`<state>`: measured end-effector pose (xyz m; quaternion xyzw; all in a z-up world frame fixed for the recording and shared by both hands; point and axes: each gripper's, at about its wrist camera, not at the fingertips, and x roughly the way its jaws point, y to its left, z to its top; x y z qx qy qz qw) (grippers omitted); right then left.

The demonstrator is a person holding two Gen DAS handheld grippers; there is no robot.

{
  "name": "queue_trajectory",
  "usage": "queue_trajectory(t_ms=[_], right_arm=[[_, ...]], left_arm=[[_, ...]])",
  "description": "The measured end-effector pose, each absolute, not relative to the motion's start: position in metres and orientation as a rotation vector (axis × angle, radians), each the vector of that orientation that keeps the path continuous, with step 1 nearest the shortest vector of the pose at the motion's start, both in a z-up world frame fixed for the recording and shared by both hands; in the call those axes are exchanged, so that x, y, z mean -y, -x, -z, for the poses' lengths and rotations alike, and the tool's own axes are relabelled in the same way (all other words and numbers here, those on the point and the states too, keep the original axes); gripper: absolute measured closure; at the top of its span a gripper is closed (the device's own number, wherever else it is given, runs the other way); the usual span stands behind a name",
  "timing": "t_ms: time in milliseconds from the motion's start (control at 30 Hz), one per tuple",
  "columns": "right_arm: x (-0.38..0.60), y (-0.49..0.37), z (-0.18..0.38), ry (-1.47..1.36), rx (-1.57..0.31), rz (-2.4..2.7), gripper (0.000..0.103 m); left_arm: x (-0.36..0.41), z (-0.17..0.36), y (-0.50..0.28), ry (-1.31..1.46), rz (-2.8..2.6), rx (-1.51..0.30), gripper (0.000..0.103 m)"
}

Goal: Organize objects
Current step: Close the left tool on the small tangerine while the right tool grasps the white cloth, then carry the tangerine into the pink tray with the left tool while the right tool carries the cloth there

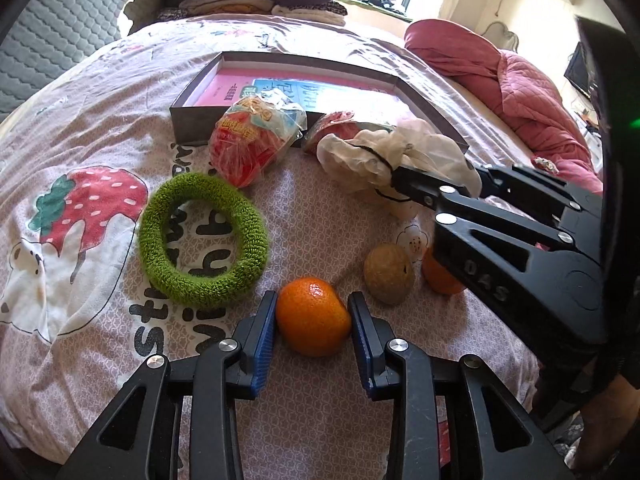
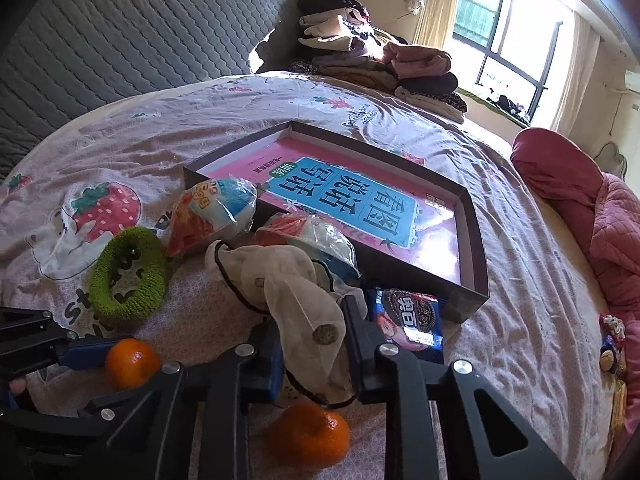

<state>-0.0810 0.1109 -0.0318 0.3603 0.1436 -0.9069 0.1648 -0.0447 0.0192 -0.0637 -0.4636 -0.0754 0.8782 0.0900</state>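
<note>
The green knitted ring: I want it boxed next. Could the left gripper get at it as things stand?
Probably not right away: the left gripper is closed on a tangerine. The green knitted ring lies uncovered on the bedsheet just beside it, so the path looks free once it lets go.

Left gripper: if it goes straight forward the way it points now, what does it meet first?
The left gripper already has the tangerine between its fingers, so that comes first. Beyond it lies bare bedsheet, then probably the snack bag, though depth is unclear.
</note>
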Motion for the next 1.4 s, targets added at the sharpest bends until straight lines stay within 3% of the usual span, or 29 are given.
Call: queue_trajectory(t_ms=[100,600,1400], right_arm=[[-0.118,0.077,0.03,-1.032,-0.342,2.576,0.086],[-0.146,0.063,0.017,-0.995,-0.024,2.531,0.091],[-0.164,0.071,-0.015,-0.894,0.105,2.59,0.091]], left_arm=[[-0.019,0.063,0.043,1.368,-2.62,0.215,0.068],[-0.015,0.043,0.031,1.285,-2.667,0.208,0.068],[-0.011,0.005,0.063,1.158,-2.711,0.186,0.068]])
